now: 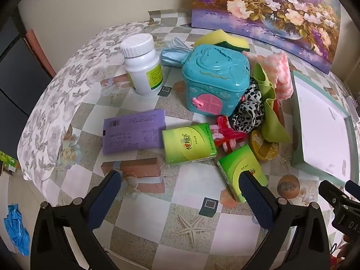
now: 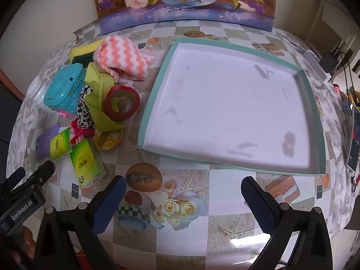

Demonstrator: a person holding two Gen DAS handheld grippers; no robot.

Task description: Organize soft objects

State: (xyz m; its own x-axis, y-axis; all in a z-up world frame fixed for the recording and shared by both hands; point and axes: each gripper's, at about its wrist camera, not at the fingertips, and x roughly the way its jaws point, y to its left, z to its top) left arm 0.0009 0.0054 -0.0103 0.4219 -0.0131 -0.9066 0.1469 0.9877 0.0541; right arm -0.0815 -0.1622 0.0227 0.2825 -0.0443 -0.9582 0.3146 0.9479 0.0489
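we see the white bottle far left of the teal tray, then the teal house box, two green tissue packs, pink towel and leopard scrunchie piled just left of the tray. left gripper and right gripper jaws both wide apart, holding nothing.

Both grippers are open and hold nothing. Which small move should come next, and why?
Probably ease the left gripper forward and to its right to close on the nearer green tissue pack. Its jaws stand open and empty, and that pack lies just ahead, already beside its right finger. The teal tray is bare, so no soft item seems sorted yet. The right gripper, also open, faces the tray.
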